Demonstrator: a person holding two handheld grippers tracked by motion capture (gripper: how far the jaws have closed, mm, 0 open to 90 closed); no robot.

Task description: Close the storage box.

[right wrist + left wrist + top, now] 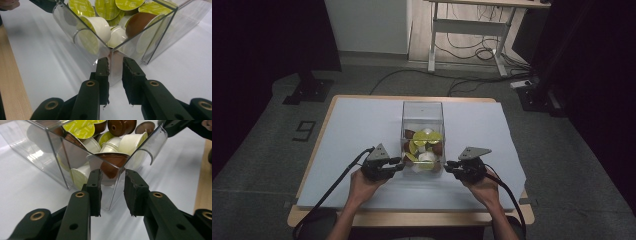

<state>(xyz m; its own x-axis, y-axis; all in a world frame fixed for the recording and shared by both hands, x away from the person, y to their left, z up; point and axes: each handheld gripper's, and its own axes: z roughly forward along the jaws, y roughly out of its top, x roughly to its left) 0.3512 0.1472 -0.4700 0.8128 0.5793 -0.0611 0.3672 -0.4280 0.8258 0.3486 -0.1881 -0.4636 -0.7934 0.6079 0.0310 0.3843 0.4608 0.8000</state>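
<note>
A clear plastic box (422,107) stands in the middle of the table, holding several coffee capsules (426,145) in green, white and brown. My left gripper (401,164) is at the box's near left corner and my right gripper (448,165) at its near right corner. In the left gripper view the jaws (113,172) straddle the corner edge of the box (37,152), narrowed onto its walls. In the right gripper view the jaws (115,61) pinch the other corner of the box (180,22) with a small gap. Green capsule lids (81,6) show through the walls.
The box rests on a pale sheet (357,130) that covers a wooden table (412,219). The wooden edge (10,82) runs close behind my right gripper. A desk frame (472,30) with cables stands on the floor beyond the table.
</note>
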